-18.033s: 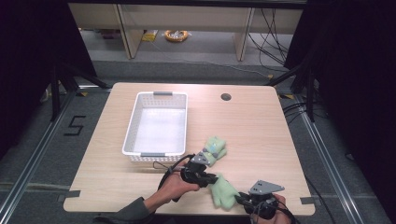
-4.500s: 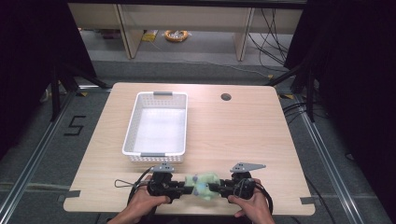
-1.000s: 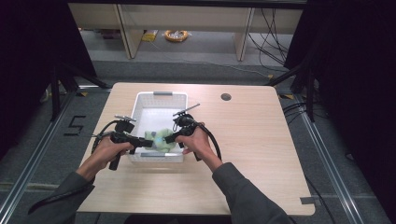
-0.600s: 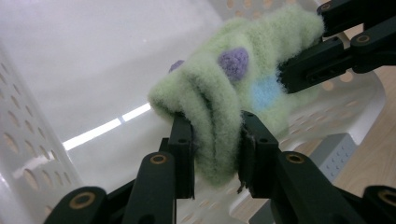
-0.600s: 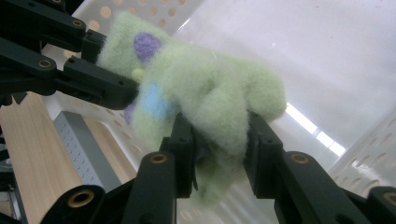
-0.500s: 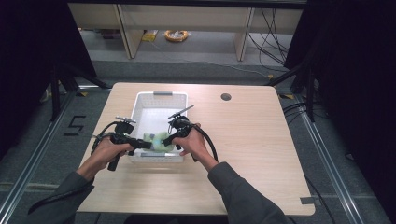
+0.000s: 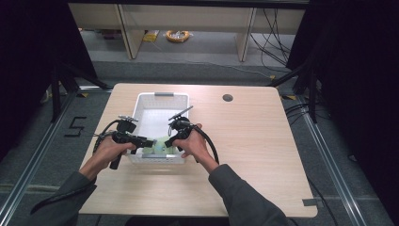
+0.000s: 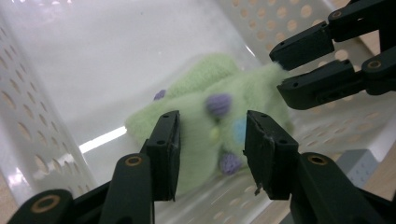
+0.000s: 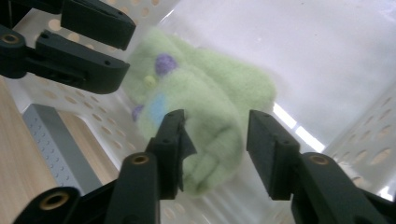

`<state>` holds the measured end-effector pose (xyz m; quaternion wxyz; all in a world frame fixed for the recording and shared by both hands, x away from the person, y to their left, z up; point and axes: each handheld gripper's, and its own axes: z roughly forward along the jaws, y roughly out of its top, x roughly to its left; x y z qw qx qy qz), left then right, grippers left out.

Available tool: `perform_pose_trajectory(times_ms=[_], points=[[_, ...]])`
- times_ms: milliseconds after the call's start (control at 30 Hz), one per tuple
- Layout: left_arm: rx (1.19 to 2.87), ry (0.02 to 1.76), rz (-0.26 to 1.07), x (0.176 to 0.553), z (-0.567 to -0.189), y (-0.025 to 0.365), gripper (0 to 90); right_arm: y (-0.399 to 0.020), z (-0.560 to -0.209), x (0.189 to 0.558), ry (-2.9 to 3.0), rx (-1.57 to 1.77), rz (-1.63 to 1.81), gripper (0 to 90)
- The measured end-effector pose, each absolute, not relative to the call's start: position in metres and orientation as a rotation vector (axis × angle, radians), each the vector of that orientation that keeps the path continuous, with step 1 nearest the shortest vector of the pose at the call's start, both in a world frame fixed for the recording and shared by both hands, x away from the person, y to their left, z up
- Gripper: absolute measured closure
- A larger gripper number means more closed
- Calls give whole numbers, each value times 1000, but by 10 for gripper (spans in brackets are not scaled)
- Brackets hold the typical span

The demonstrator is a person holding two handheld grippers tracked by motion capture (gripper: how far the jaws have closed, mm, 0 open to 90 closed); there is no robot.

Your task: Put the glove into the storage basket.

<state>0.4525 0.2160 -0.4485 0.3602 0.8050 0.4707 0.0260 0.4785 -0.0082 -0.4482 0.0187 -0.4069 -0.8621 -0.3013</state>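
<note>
Green plush toy in white basket, between both tongs

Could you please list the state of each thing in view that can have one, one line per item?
Green plush toy: lying on the basket floor near its front end, released.
White basket: upright on the table, holding just the toy.
Left gripper: open, jaws just opened, toy between them but not pressed.
Right gripper: open, jaws just opened, astride the toy without pressing it.
</note>
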Motion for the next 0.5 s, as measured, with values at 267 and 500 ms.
perform_pose_trajectory(times_ms=[267,500], points=[[2063,1207,88,450,-444,214,496,-11,-439,479,-2710,-1275,-933,486],[2029,1235,120,449,-441,218,443,-16,-431,478,-2723,-1269,-978,467]])
